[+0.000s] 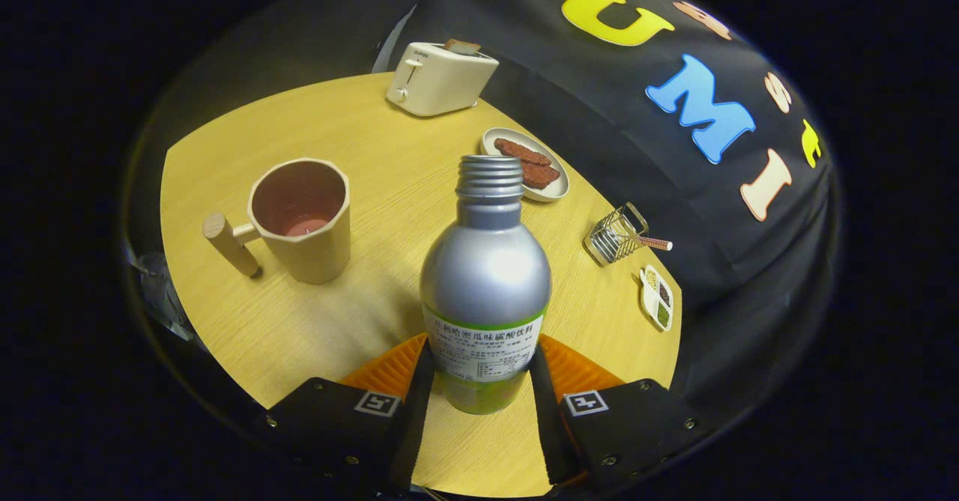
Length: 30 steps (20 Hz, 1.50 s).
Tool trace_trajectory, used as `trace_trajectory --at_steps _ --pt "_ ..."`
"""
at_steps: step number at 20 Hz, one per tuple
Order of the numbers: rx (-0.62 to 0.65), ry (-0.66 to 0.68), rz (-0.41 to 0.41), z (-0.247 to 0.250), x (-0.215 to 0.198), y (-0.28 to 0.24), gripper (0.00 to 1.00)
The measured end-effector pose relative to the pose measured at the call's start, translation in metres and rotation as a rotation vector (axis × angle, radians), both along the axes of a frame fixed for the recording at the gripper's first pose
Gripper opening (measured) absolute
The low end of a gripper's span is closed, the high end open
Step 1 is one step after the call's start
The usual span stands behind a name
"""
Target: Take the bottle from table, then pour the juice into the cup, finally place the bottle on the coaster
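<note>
1. Fingers (479,381) are clamped on the bottle (485,284), held upright above the table (359,156).
2. Step judged: bottle taken, pour pending.
3. Next: bottle must be carried to the cup (301,218) and tilted.

Bottle (485,284) between claw (479,381) fingers; cup (301,218) beyond, left.

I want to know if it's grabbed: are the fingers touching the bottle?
Touching. The gripper view shows both fingers pressed against the bottle sides, no gap.
</note>
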State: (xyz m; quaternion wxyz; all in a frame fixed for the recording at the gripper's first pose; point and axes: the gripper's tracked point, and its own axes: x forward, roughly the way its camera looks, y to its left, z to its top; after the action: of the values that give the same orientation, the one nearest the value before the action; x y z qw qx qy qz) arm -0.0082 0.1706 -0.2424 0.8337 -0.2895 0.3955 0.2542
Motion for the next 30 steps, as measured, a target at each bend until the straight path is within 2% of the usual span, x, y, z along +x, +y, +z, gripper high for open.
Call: trace_trajectory --at_steps 8,18,30 --pt "0.184 -0.023 -0.064 0.001 0.023 -0.001 0.65" --pt "0.385 -0.058 -0.124 0.007 0.071 0.007 0.65" --pt "0.615 -0.064 -0.263 0.004 0.133 0.016 0.67"
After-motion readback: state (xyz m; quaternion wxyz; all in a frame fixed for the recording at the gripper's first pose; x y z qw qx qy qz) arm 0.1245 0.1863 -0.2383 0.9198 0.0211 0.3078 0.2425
